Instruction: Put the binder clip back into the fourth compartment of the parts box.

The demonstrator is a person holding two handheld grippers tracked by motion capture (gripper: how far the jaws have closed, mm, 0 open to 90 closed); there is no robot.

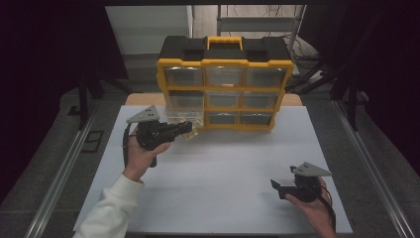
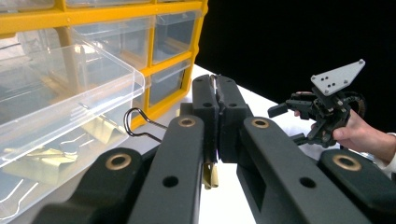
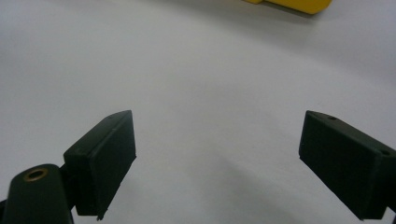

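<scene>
at the front left of the yellow drawer cabinet, a clear plastic drawer stands pulled out over the white table. gold binder clips with wire handles lie inside that drawer, seen through its clear wall in the left gripper view. the left gripper sits just beside the drawer's front edge, its jaws pressed together on one gold binder clip; the clip's gold body pokes out below the pads and its wire handle loops out toward the drawer. the clip hangs clear of the drawer, outside its front wall. the other drawers of the cabinet sit pushed in. well apart, near the front right of the table, the right gripper rests low in the person's hand, its jaws spread wide with nothing but bare table between them.
</scene>
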